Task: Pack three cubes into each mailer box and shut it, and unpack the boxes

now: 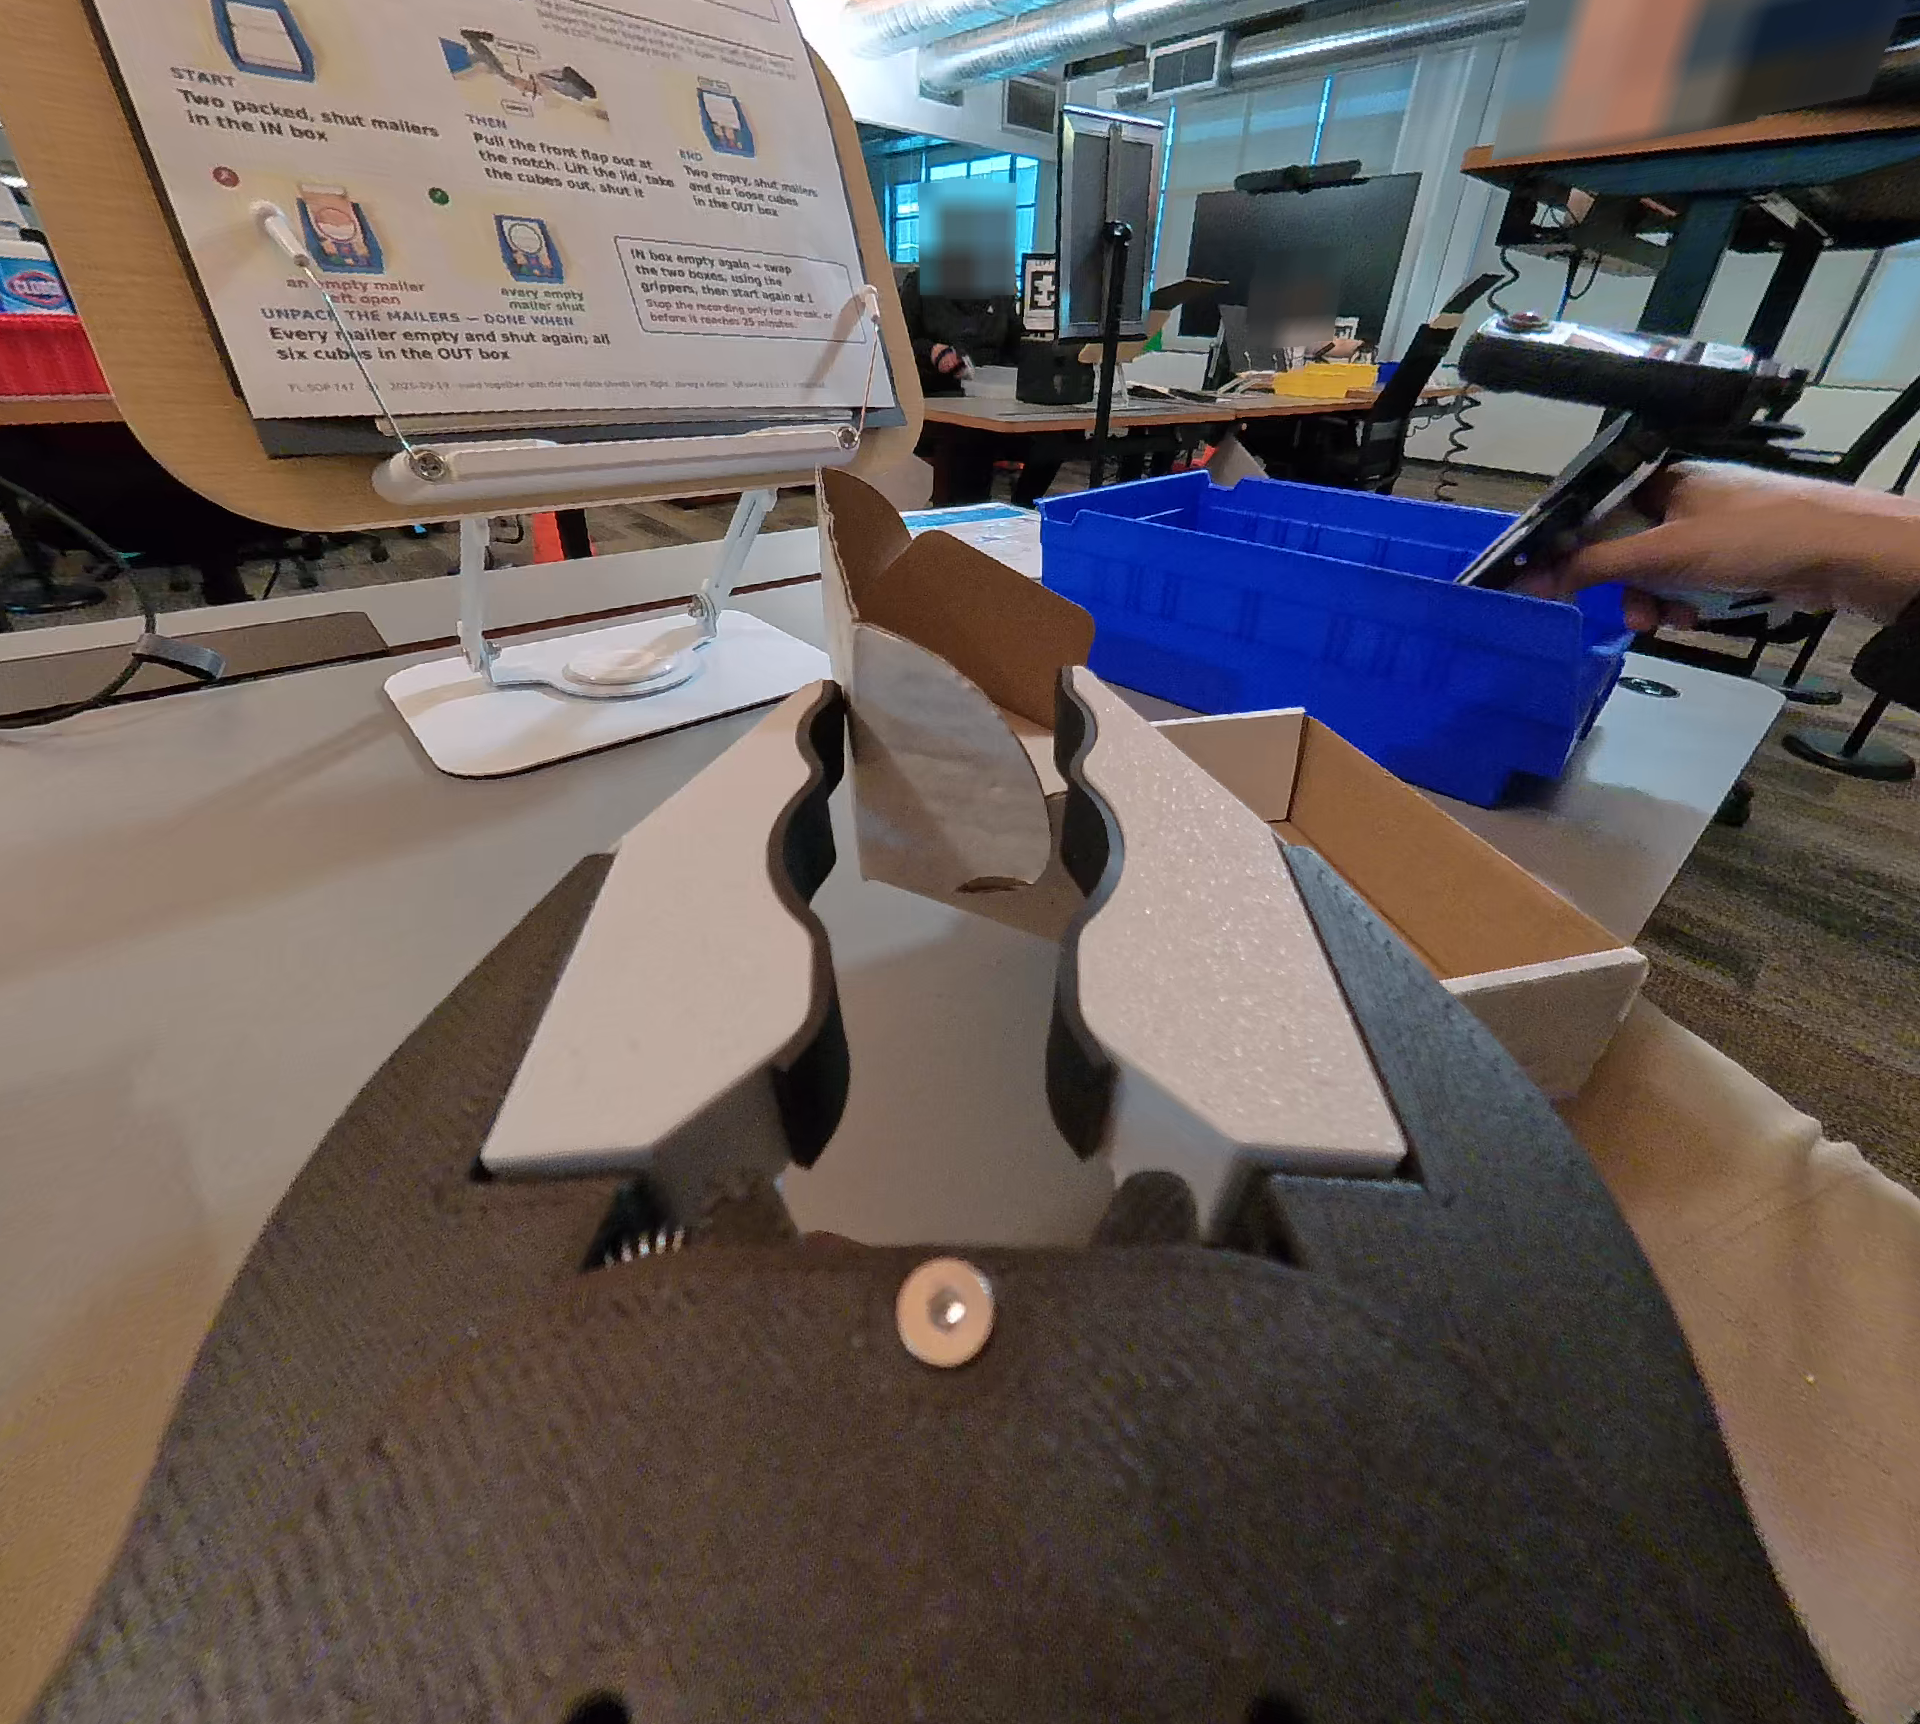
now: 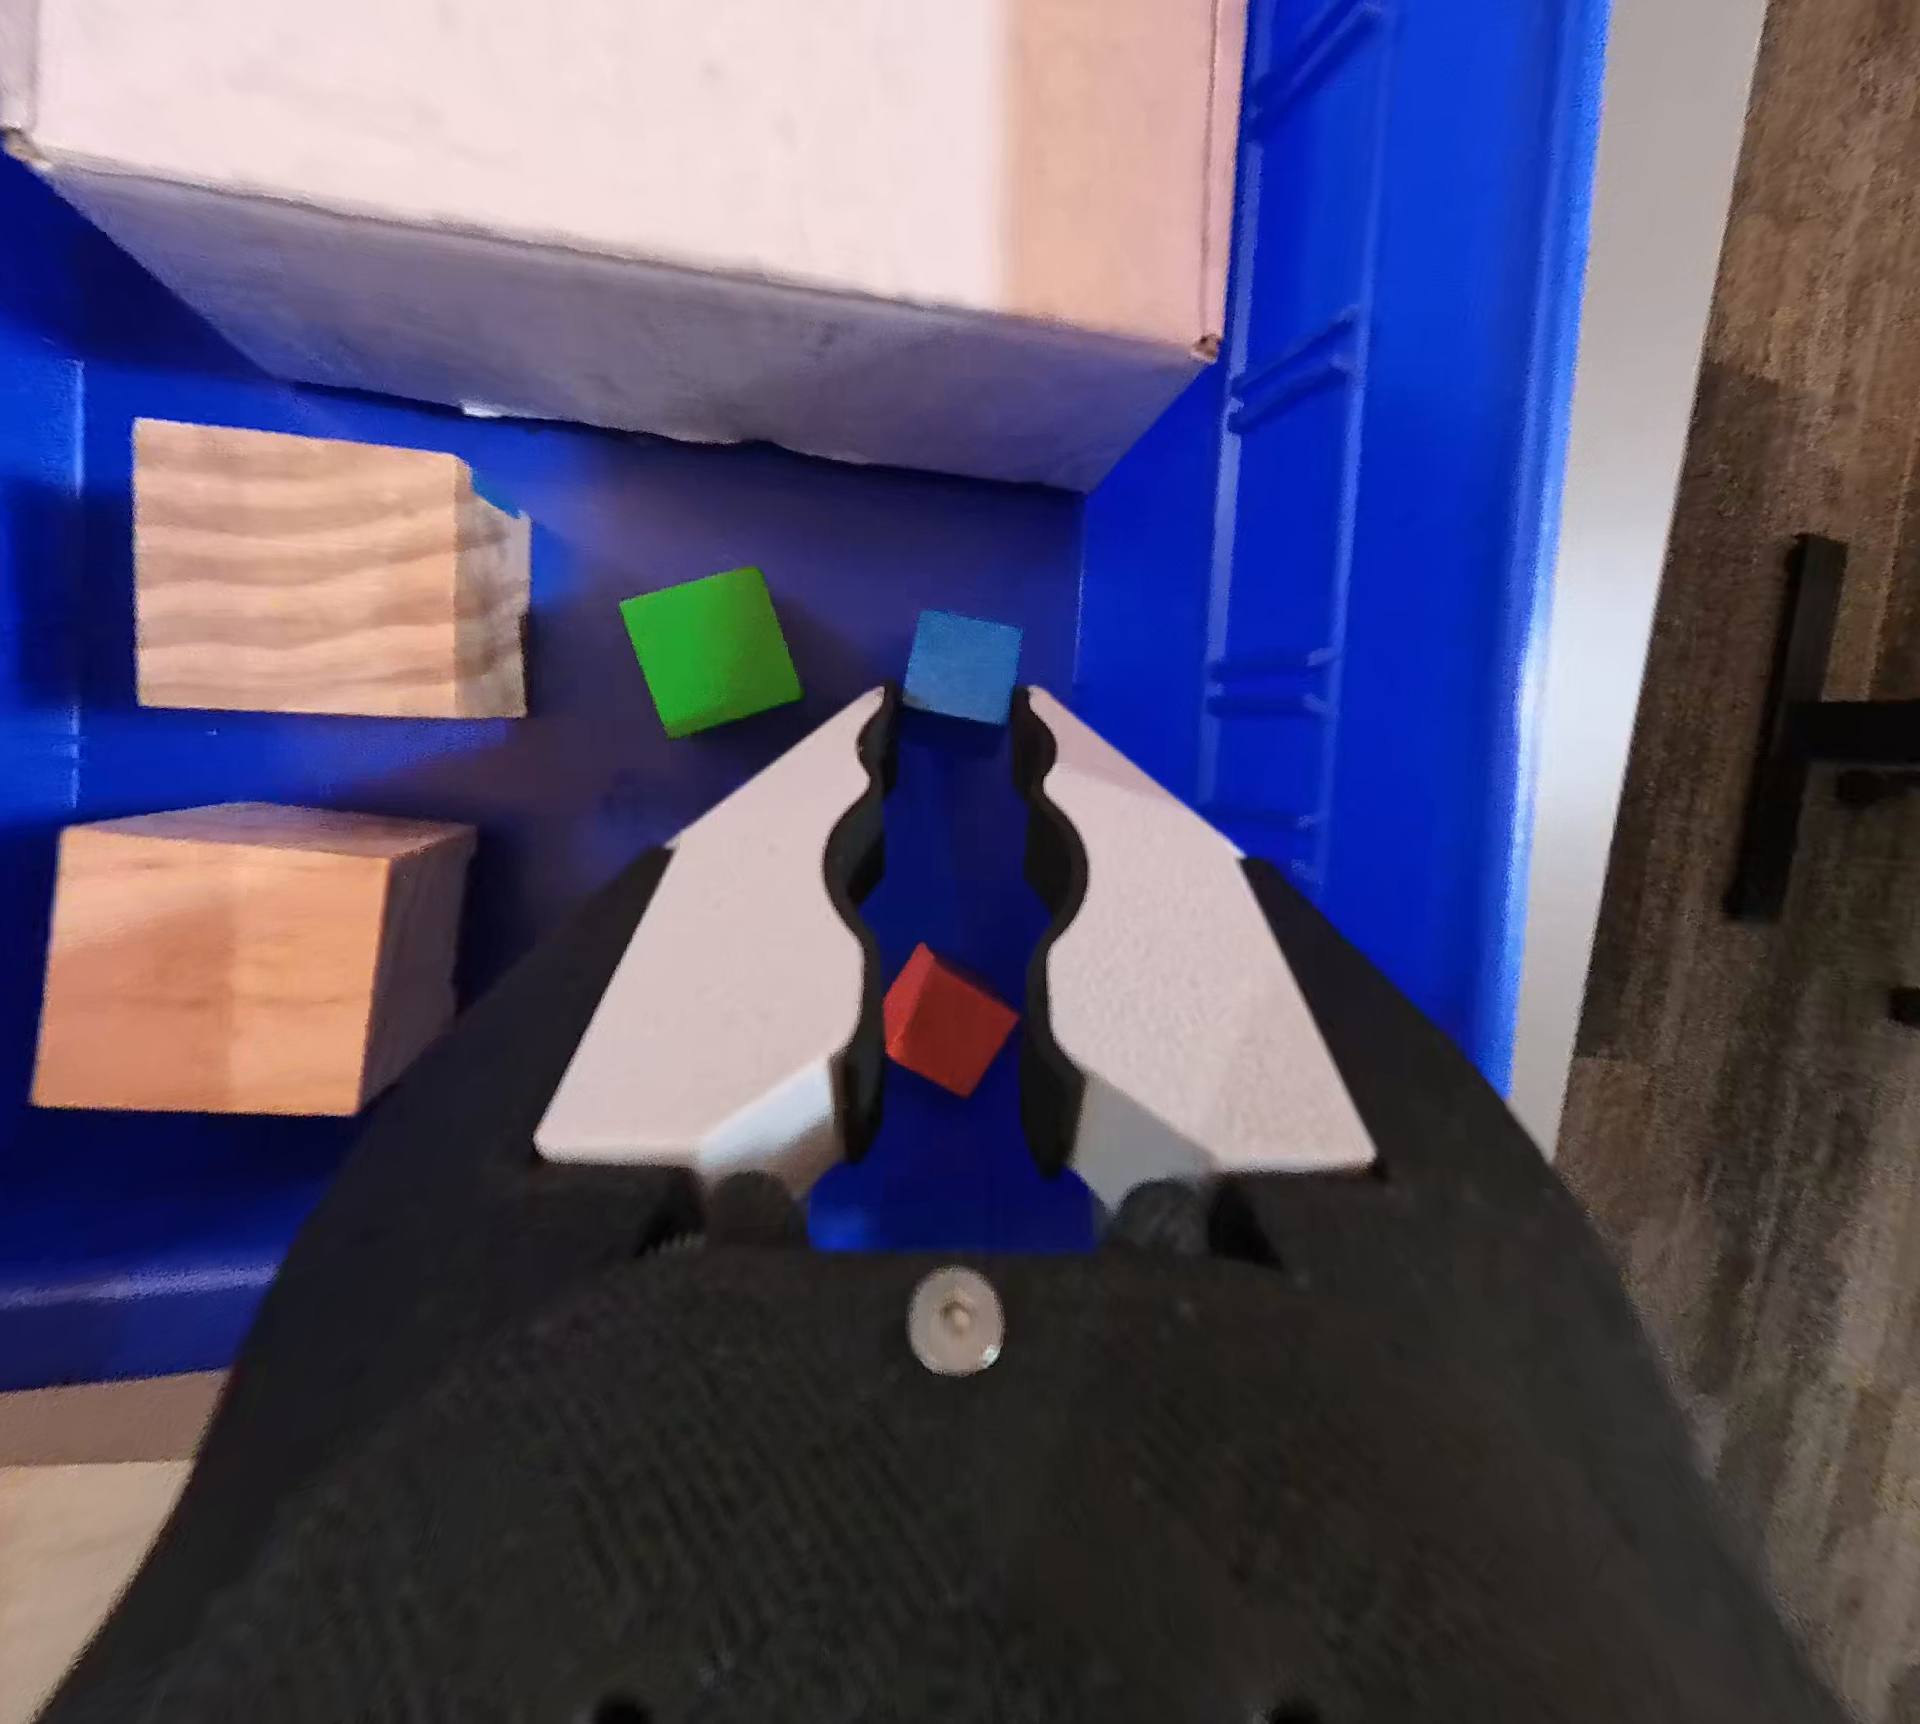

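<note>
In the left wrist view, an open mailer box (image 1: pixel 1455 885), white outside and brown inside, lies on the table. Its lid (image 1: pixel 966 625) stands upright. My left gripper (image 1: pixel 951 698) is open, with the lid's white side flap (image 1: pixel 935 781) between its fingertips. My right gripper (image 2: pixel 954 708) is open and points down into the blue bin (image 2: pixel 1143 791). A small blue cube (image 2: pixel 961 666) lies at its tips and a small red cube (image 2: pixel 945 1020) lies below the gap. A green cube (image 2: pixel 712 651), two wooden cubes (image 2: pixel 312 568) (image 2: pixel 244 957) and a shut white mailer (image 2: pixel 623 116) are also in the bin.
A stand with an instruction sheet (image 1: pixel 468 116) is on the table behind the open mailer, on a white base (image 1: pixel 582 698). The blue bin (image 1: pixel 1299 625) sits at the table's right end, with a hand and the right gripper (image 1: pixel 1558 531) over it. Wood-look floor (image 2: pixel 1766 739) lies beyond the bin. Tip to tip, the grippers are about 45 cm apart. To reach the small red cube (image 2: pixel 945 1020) in a straight line is about 7 cm for my right fingers, about 45 cm for my left.
</note>
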Motion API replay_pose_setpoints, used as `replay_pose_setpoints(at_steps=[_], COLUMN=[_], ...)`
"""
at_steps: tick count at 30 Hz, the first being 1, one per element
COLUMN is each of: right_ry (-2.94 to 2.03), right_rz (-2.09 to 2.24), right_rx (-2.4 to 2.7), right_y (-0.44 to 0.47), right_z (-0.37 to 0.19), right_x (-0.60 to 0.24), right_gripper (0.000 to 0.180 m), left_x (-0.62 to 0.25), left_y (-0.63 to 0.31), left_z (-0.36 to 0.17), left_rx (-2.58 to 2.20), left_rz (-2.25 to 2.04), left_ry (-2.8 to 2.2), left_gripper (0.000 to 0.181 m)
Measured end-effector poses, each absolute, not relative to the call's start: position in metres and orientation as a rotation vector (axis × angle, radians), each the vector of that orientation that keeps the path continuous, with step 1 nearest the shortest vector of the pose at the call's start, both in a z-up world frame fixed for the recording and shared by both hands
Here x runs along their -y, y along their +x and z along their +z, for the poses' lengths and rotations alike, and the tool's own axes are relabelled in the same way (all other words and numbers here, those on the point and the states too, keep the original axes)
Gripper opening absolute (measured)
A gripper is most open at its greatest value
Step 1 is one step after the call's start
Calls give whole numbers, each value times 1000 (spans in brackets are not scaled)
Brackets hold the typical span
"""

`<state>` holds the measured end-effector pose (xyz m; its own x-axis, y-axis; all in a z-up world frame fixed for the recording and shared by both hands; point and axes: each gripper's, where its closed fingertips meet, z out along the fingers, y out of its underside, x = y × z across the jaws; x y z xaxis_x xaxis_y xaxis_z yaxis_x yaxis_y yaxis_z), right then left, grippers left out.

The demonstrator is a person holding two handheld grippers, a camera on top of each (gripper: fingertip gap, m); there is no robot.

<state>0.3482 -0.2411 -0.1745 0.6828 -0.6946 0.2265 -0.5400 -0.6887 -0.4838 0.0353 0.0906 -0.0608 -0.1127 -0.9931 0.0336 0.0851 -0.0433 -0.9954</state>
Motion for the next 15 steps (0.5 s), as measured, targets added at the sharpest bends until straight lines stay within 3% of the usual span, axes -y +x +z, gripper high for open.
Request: replay_pose_setpoints(at_steps=[9, 15], right_ry=[-2434, -2199], right_rz=[-564, -254], right_rx=[-950, -601], right_y=[345, 273], right_z=[-146, -83], right_x=[235, 133], right_gripper=[29, 21], left_x=[-90, -91], left_y=[36, 35], left_z=[-60, -61], left_rx=[-1206, -1204], left_rz=[-1358, -1352], left_ry=[-1116, -1121], left_gripper=[39, 39])
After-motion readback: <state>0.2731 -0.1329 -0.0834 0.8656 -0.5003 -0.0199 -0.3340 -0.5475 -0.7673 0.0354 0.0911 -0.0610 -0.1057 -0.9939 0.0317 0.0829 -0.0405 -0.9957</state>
